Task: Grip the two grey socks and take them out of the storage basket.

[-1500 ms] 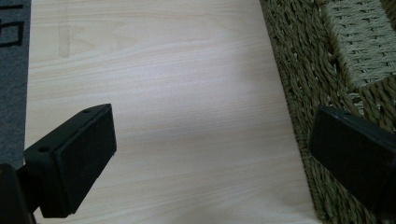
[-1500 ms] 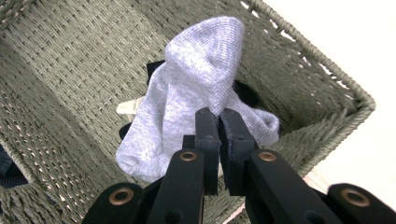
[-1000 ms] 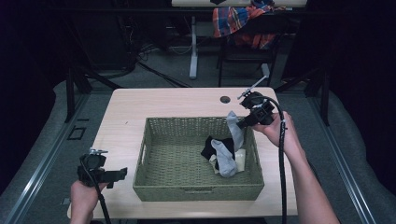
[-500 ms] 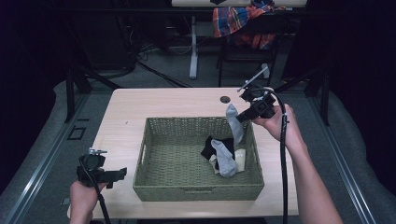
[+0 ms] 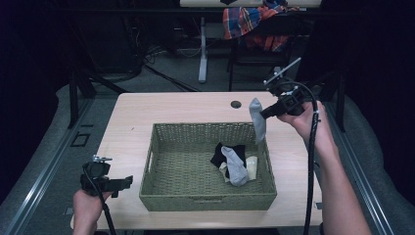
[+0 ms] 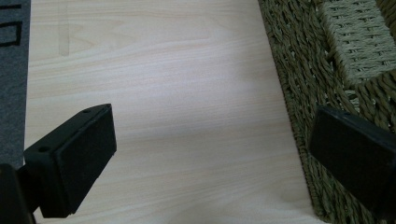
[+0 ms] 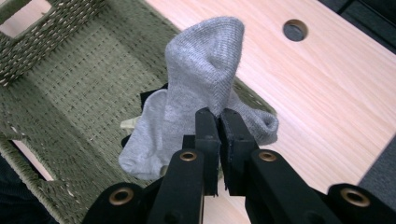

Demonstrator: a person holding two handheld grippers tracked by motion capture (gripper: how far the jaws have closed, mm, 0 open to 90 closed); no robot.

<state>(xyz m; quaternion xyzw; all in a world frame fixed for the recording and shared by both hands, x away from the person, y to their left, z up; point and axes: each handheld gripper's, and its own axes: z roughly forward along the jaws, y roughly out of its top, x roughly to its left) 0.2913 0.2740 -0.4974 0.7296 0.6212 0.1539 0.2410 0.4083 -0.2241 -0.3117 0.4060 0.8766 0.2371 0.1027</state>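
Right gripper: jaws pinched tight on a grey sock; held up above the far right corner of the basket; in the right gripper view the pads meet on the cloth at mid-sock.
Grey sock: hangs limp from the jaws, clear of the basket floor; lower end dangles near the far right rim.
Left gripper: jaws spread wide, nothing between them; sits at the near left of the table, just beside the basket's left wall.
Basket: woven, olive green, middle of the table; a small heap of socks lies in its right half, black, grey and cream.
Table: pale wood; a round cable hole near the far edge.
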